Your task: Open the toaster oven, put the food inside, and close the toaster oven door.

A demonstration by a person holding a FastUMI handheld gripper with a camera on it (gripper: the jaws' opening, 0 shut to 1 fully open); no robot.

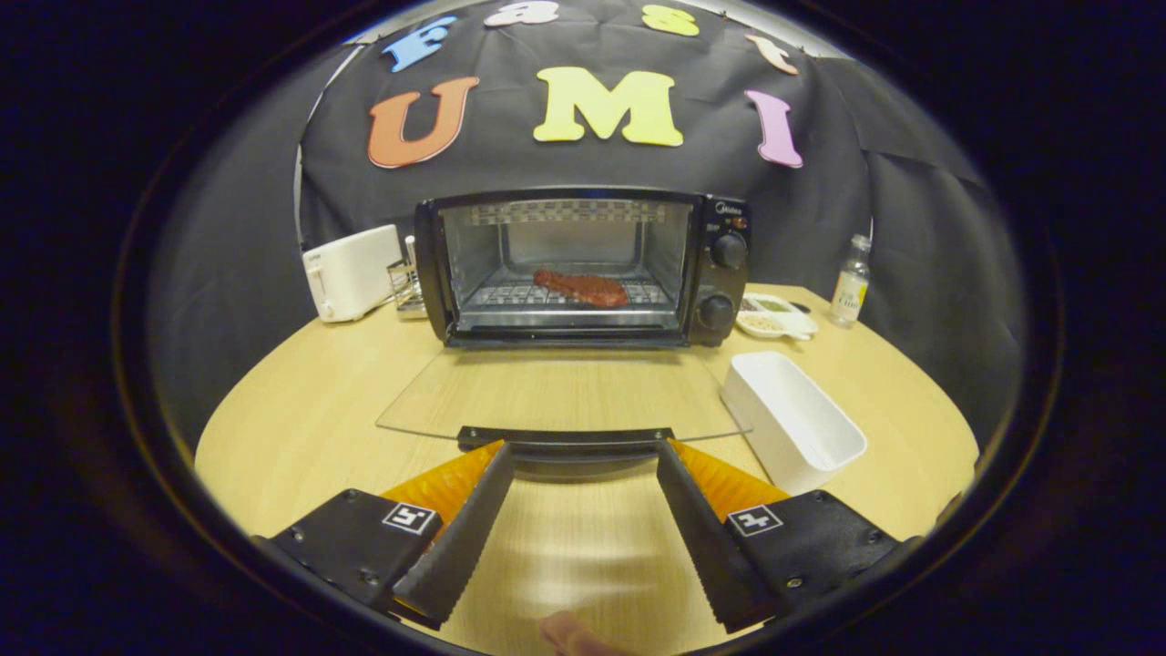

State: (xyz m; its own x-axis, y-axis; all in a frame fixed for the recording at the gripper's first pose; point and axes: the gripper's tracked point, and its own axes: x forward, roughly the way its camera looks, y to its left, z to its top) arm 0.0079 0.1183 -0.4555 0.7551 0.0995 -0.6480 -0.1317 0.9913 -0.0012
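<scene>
Black cloth backs our round wooden desk [301, 428], where the toaster oven [583, 269] stands with its glass door [560, 394] folded flat toward us and the food [581, 287] already on the rack inside. Our tool [583, 458] is spread wide, holding nothing, fingertips at either end of the door handle [565, 439]. We judge only closing remains. Lifting off-centre could let the handle slip and the door drop back, and a sideways swing could knock the white tray [792, 419] just beside the door.
</scene>
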